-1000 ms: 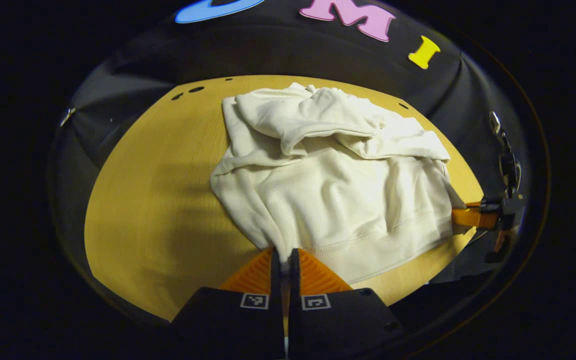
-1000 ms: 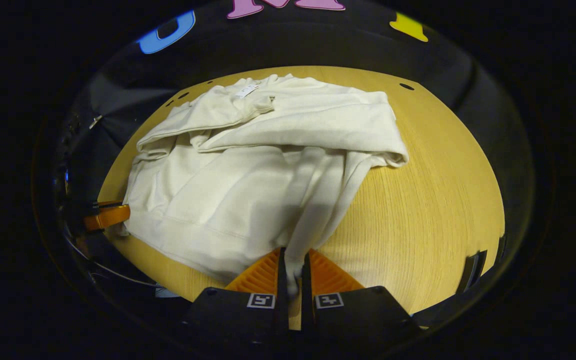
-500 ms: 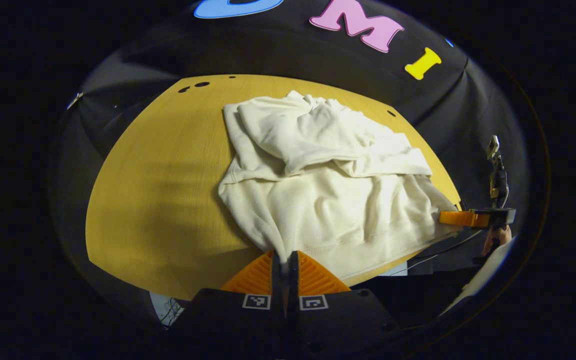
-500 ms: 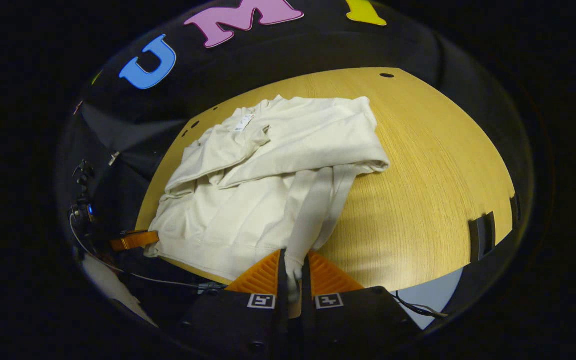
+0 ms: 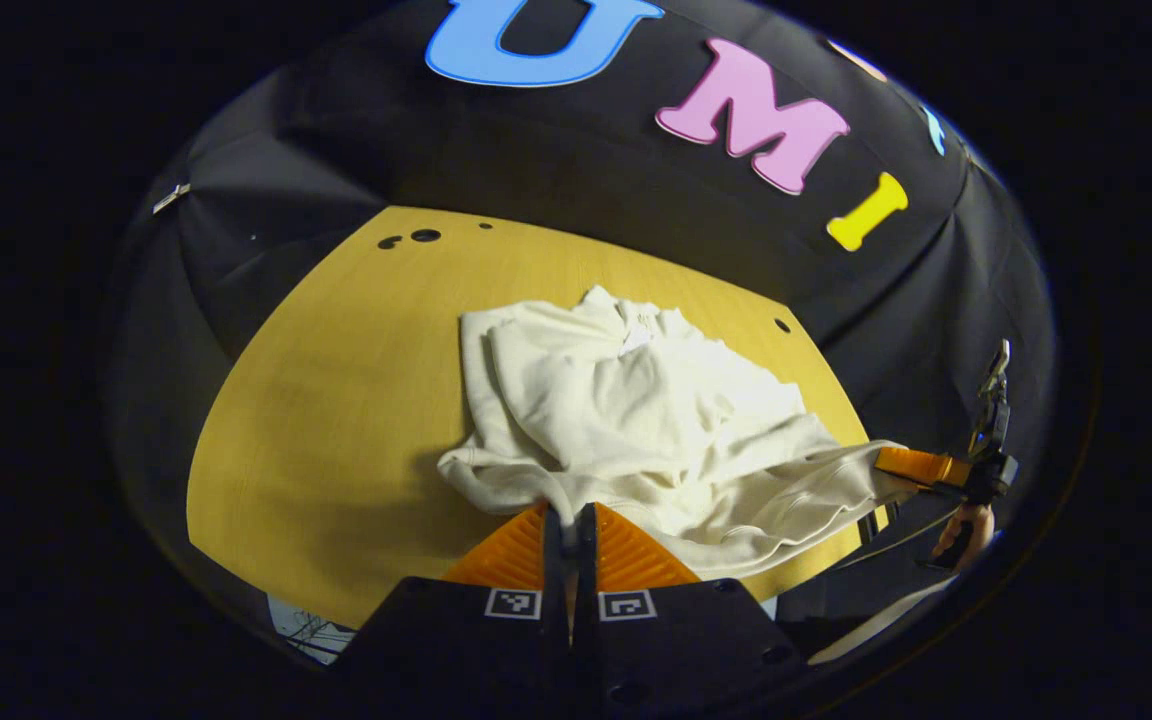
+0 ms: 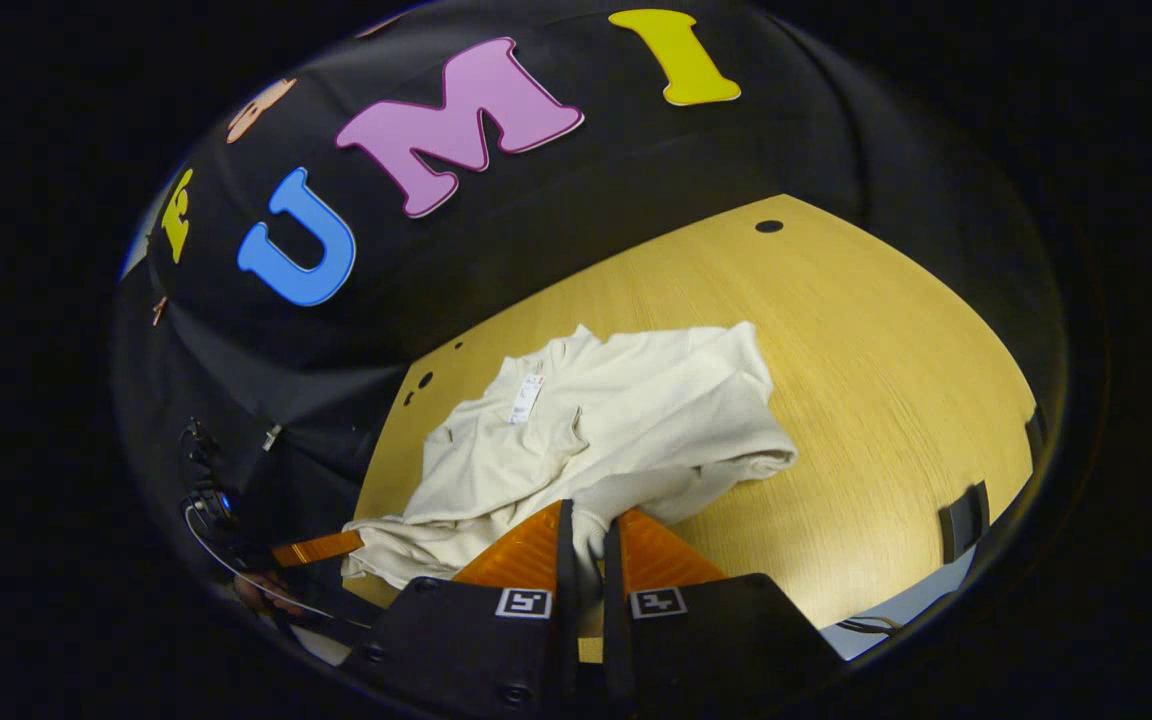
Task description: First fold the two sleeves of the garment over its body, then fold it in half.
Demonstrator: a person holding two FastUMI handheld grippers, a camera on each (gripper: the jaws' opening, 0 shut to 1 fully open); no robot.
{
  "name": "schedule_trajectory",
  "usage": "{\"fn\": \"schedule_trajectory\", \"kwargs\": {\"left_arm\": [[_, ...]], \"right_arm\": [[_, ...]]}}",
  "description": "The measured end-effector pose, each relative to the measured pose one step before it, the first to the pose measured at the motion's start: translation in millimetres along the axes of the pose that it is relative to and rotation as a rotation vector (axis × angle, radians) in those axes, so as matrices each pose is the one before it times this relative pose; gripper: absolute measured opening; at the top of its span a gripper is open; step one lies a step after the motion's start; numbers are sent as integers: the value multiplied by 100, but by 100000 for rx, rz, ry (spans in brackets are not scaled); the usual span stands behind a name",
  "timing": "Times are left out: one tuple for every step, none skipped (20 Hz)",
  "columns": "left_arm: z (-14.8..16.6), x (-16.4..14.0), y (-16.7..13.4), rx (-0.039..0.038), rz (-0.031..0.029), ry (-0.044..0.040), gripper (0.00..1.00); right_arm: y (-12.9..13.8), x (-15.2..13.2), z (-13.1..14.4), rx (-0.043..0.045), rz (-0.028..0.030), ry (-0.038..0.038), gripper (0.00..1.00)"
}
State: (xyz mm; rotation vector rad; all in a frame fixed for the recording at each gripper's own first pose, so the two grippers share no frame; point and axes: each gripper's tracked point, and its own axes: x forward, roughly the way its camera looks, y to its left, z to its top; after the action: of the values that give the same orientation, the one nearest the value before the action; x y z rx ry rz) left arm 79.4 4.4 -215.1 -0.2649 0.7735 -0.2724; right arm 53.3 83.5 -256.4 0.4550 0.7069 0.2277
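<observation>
A cream sweatshirt (image 5: 636, 420) lies on the yellow wooden table (image 5: 336, 400), its sleeves folded across the body. The near hem is raised off the table. My left gripper (image 5: 566, 520) is shut on the hem's left corner. My right gripper (image 6: 586, 525) is shut on the hem's right corner. In the left gripper view the right gripper (image 5: 921, 467) shows at the far right, pinching the cloth, with a hand (image 5: 961, 525) below it. In the right gripper view the sweatshirt (image 6: 626, 420) shows its neck label (image 6: 526, 398), and the left gripper (image 6: 316, 548) shows at the lower left.
The table's (image 6: 886, 380) far edge meets the black cloth wall (image 5: 556, 150). Small holes (image 5: 411, 238) mark the table's far left corner, and another hole (image 6: 768, 226) sits at its far right. A dark clip (image 6: 961, 520) sits on the table's right edge.
Both grippers have risen with the hem held, lifting the near half of the sweatshirt off the table. The garment now looks smaller and farther below in both views.
</observation>
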Motion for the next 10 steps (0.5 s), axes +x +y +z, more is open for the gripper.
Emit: {"fn": "schedule_trajectory", "kwargs": {"left_arm": [[1058,386,140,-2243,587,-1373,6],[1171,376,78,-1200,740,-1649,7],[839,392,-37,-343,668,-1528,7],[915,549,-158,-77,748,-1167,7],[1054,620,-316,-365,379,-1224,7],[1075,738,-329,-816,264,-1351,7],[868,905,-271,-1196,469,-945,6],[1058,1098,-216,-1431,536,-711,6],[762,839,-47,-940,446,-372,7],[743,895,52,-860,758,-562,6]], "right_arm": [[31,398,989,1169,322,-1545,13],[117,474,943,1768,447,-1610,14],[300,581,810,1916,423,-1749,14],[123,686,675,1186,-161,-912,14],[33,889,736,483,-531,-1093,13],[-65,823,560,-28,-595,-916,14],[-195,817,443,-254,-989,-738,13],[-346,858,467,-81,-1229,-504,13],[-155,851,436,224,-1067,-419,14],[-255,861,504,92,-1112,-437,13]]}}
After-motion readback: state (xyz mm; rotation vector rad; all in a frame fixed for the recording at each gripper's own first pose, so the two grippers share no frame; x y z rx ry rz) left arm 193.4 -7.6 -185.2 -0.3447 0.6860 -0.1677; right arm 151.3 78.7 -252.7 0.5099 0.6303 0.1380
